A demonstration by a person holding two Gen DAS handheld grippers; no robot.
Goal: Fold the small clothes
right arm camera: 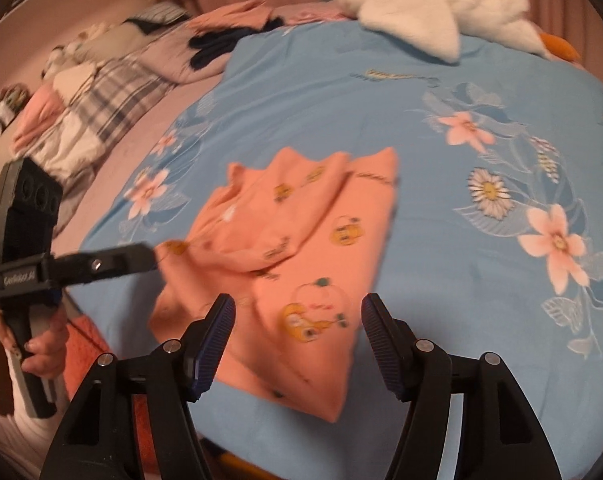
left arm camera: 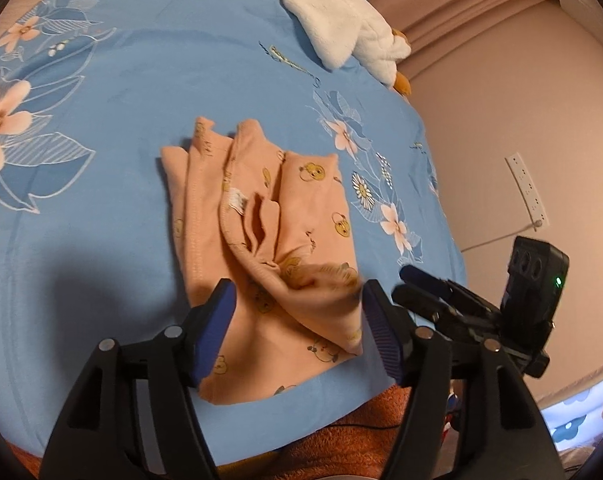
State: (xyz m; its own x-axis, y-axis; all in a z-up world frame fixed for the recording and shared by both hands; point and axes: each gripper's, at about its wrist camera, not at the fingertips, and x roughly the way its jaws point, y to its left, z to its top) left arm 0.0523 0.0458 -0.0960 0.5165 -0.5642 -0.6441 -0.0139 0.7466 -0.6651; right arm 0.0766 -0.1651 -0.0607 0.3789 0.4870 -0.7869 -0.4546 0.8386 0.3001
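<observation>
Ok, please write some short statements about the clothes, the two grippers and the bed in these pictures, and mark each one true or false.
1. The peach garment lies on a blue flowered sheet. True.
2. The left gripper clamps the garment. False: its jaws stand open, pressing nothing.
3. The right gripper is open and holds nothing. True.
4. A white plush toy lies at the far edge of the sheet. True.
5. The garment is spread flat in a single layer. False: it lies in folded, overlapping layers.
</observation>
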